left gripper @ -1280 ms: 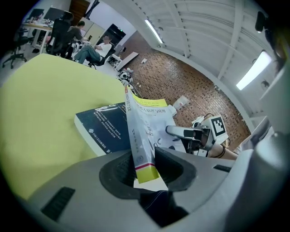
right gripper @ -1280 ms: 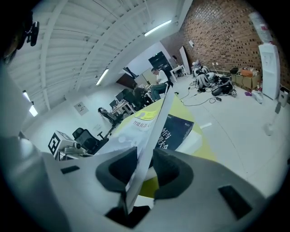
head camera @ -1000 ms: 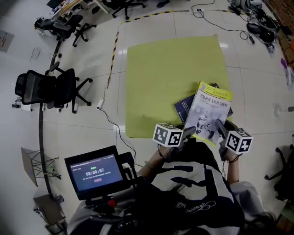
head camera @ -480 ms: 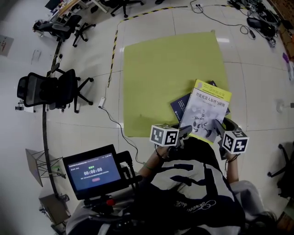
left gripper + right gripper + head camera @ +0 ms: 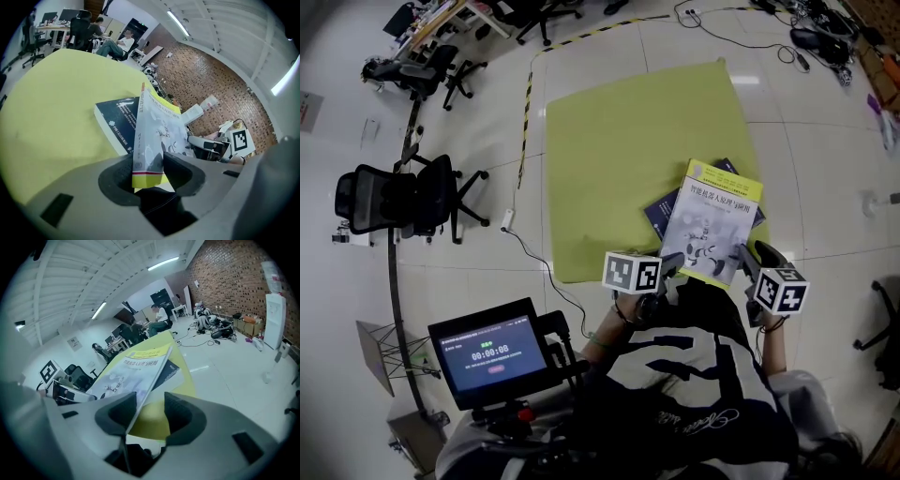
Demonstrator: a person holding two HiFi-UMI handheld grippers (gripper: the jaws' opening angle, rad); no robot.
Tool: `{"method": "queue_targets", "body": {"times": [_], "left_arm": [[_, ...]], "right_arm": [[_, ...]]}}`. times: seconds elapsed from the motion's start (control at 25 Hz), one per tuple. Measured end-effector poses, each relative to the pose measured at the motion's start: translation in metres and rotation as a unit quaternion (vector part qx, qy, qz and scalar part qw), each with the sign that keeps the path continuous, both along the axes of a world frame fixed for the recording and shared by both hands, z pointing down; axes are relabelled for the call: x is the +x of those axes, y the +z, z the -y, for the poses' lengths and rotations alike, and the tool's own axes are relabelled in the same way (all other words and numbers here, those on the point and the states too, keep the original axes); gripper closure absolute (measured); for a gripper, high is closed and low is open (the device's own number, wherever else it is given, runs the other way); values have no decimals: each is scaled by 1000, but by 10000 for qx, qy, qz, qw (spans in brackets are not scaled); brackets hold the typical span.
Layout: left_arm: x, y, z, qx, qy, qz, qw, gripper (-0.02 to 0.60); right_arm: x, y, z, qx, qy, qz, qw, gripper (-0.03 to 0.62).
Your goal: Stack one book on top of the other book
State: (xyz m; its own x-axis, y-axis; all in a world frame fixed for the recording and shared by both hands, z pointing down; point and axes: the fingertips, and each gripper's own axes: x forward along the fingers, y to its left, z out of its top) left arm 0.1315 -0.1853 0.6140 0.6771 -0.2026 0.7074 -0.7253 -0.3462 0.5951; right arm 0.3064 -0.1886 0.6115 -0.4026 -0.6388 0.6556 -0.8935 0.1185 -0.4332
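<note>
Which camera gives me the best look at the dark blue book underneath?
The left gripper view: the dark blue book shows its cover and one edge on the yellow mat. In the head view the white-and-yellow book covers most of it, leaving only corners. The right gripper view catches just one corner.

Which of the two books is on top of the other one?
The pale book with the yellow strip; it covers most of the dark blue book.
</note>
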Motion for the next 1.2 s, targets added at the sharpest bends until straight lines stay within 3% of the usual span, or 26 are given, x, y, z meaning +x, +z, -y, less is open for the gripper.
{"method": "queue_targets", "body": {"times": [0.16,0.36,0.44,0.6,0.92,1.2], "left_arm": [[-6,0,-5,-210,-30,328,9992,430],[-13,2,-9,-659,10,351,9972,430],[-23,2,-14,-848,-18,289,9960,430],[-42,-4,-22,-1012,-203,-171,9945,430],[-65,-50,-28,-121,-76,-1239,9922,431],[-108,-92,-53,961,261,-1489,9838,459]], "right_arm": [[0,-4,-8,40,98,23,9999,411],[0,-8,-14,89,290,49,9995,411],[-4,-12,-21,102,388,49,9992,411],[-16,-17,-37,138,514,52,9986,411],[-57,-42,-59,423,824,259,9954,411],[-133,-63,-89,759,1104,948,9864,441]]}}
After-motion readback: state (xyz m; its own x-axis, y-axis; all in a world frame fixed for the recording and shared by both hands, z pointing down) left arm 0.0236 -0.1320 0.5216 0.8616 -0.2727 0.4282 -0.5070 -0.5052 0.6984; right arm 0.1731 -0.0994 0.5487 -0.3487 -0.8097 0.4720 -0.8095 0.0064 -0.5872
